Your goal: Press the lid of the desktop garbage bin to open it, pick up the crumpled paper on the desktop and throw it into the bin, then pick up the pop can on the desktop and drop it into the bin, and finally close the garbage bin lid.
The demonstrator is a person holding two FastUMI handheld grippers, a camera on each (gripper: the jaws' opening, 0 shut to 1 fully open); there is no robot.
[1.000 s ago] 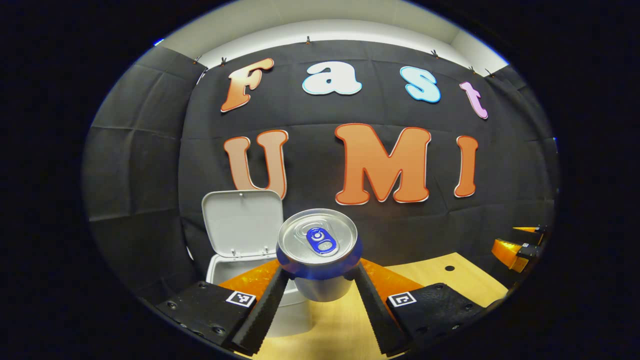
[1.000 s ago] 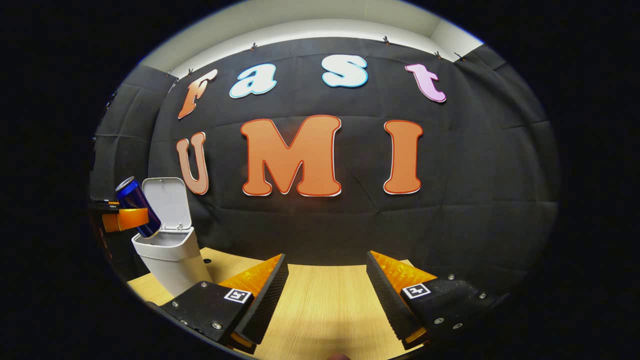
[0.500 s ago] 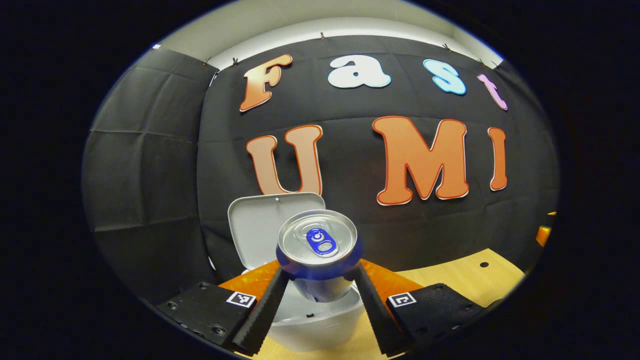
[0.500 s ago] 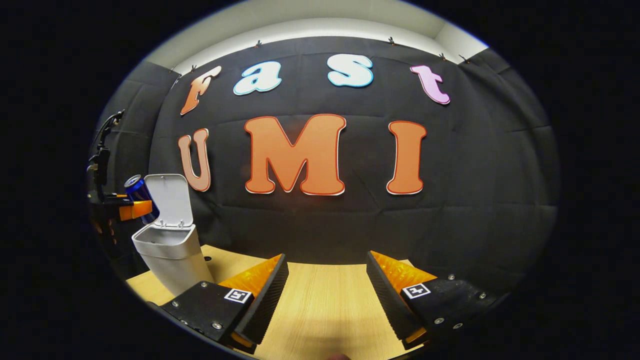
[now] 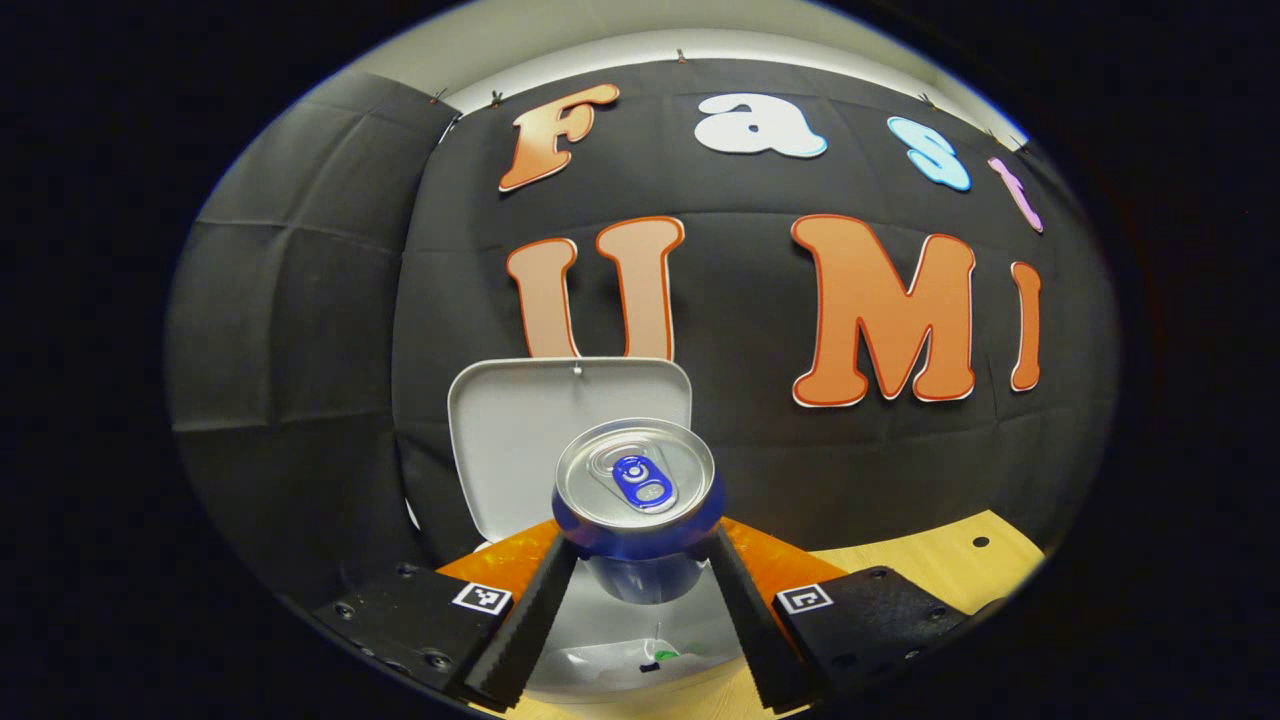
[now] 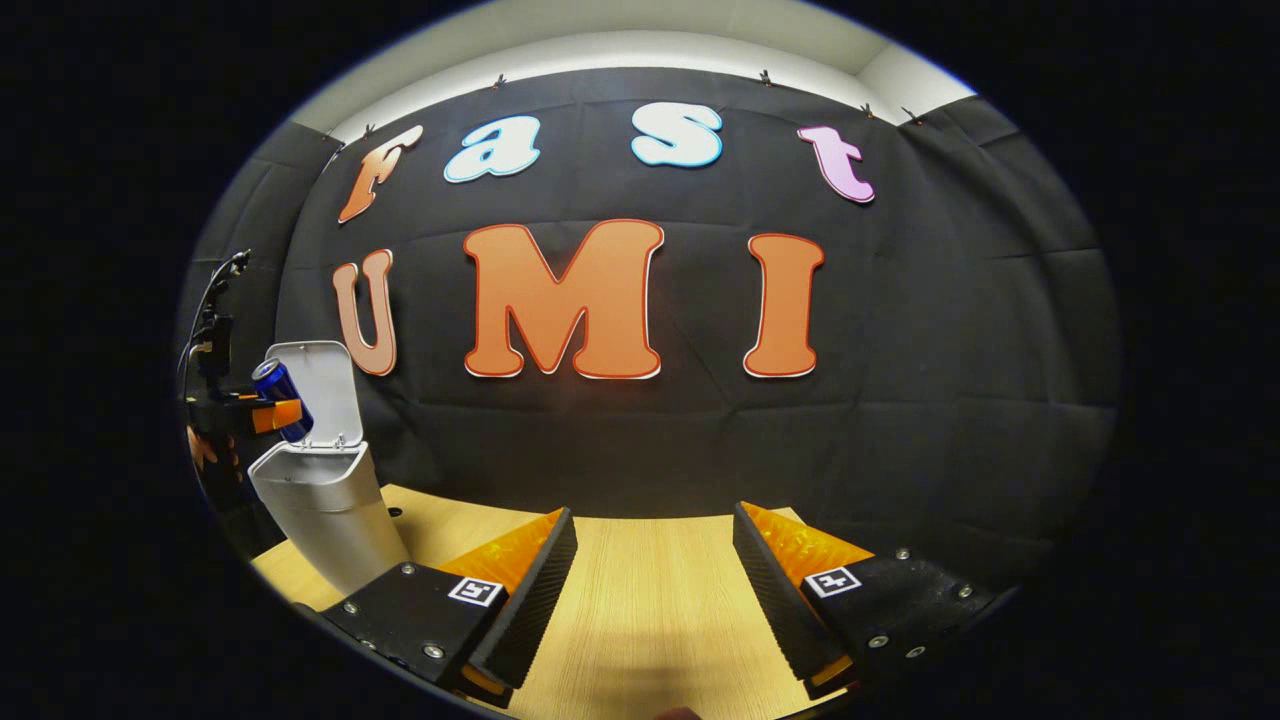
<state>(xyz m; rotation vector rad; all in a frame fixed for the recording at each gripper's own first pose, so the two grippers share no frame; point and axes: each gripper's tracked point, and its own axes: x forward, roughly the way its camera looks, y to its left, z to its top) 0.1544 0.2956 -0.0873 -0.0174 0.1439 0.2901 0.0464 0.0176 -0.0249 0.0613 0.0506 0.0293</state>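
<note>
Holding the pop can [image 5: 634,500] between both fingers, your left gripper [image 5: 636,585] has it clamped on either side of its blue body, with the silver top and blue pull tab facing the camera. In the left gripper view the can hangs directly above the mouth of the garbage bin [image 5: 640,655], clear of its rim, and the bin's lid [image 5: 520,440] stands raised behind the can. Down inside the bin you can make out something pale with a small green and dark speck, too blurred to name. In the right gripper view the same can [image 6: 279,397] shows tilted, just above the bin's [image 6: 325,510] open top and in front of the upright lid [image 6: 318,385], with the left gripper [image 6: 262,415] gripping it from the side away from the wall. Your right gripper [image 6: 650,595] hovers well away from the bin, over the wooden desktop [image 6: 650,620], its fingers spread apart with nothing between them.
</note>
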